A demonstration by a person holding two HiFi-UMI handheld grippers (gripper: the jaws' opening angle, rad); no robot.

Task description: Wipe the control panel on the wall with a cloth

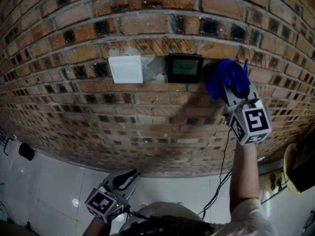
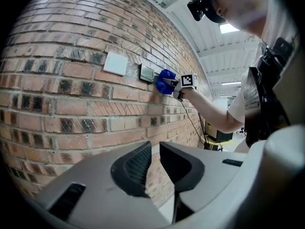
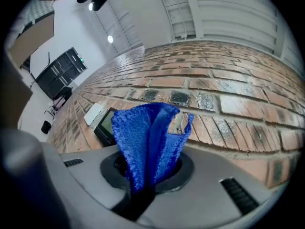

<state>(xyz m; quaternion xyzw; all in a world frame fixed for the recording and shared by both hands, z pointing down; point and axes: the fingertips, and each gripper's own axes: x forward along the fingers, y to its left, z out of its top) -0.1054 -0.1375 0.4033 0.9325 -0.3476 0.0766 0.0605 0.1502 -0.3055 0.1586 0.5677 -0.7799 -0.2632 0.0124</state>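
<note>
Blue and fluffy, our microfibre cloth (image 1: pixel 227 80) is clamped in the right hand-held gripper (image 1: pixel 231 90), bunching out from between its jaws. We hold it up close to the red brick wall (image 1: pixel 147 112), just beside the right edge of the small black control panel with a greenish screen (image 1: pixel 184 68); whether cloth and panel touch, we cannot tell. A white square wall plate (image 1: pixel 126 69) sits just left of the panel. Our left hand-held gripper (image 1: pixel 129 177) hangs low, well apart from the panel, its jaws slightly apart with nothing between them.
</note>
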